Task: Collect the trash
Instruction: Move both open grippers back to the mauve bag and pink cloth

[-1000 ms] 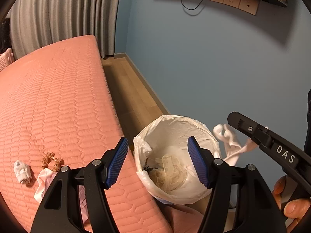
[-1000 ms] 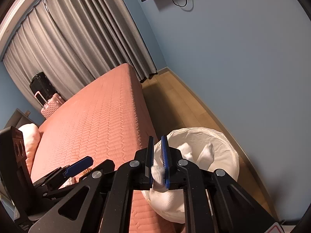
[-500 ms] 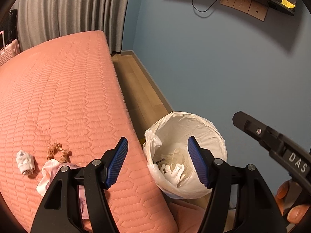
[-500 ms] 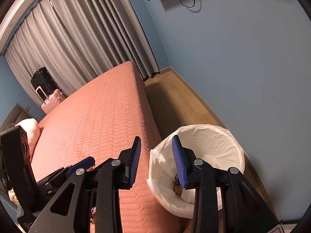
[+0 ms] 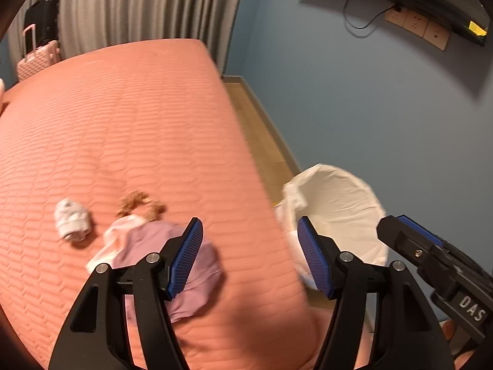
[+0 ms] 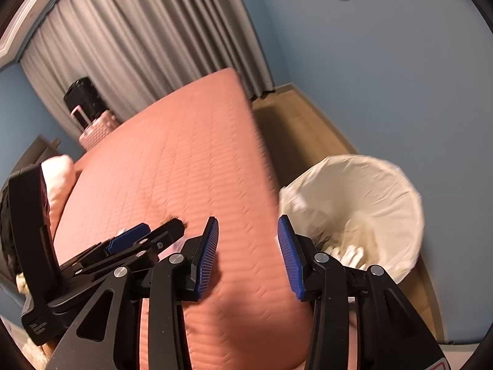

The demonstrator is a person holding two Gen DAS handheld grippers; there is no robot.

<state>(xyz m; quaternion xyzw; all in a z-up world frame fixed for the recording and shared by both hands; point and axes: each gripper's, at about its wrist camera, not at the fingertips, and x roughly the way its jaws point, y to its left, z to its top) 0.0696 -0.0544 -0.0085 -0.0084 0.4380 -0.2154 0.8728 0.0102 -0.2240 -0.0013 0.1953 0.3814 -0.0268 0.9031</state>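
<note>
Blue walls and grey curtains [image 5: 148,9] enclose a bed [image 5: 129,129] covered in a salmon quilted spread, with a strip of wooden floor [image 6: 302,129] running along its right edge. On that floor, close against the bed's near right corner, stands the trash bin [image 5: 345,197], lined with a white plastic bag whose rim folds over the outside; the right wrist view shows pale crumpled scraps and something dark lying at its bottom.

Three pieces of trash lie on the bed toward its near edge, left of centre. A small white crumpled wad [image 5: 72,220] sits furthest left. Just beside it to the right is a curly brown tuft [image 5: 138,203], frayed and ring-like. Touching that tuft from the near side is a larger pale pink and lilac sheet [image 5: 148,256], rumpled and flattened, partly hidden behind the left finger of the left gripper [image 5: 249,257].

That left gripper hangs above the bed's near right corner, its blue ribbed pads set wide, nothing between them. The right gripper [image 6: 248,256] hovers over the bed's right edge beside the bin; its jaws are opening at a middling gap, with nothing between them.
</note>
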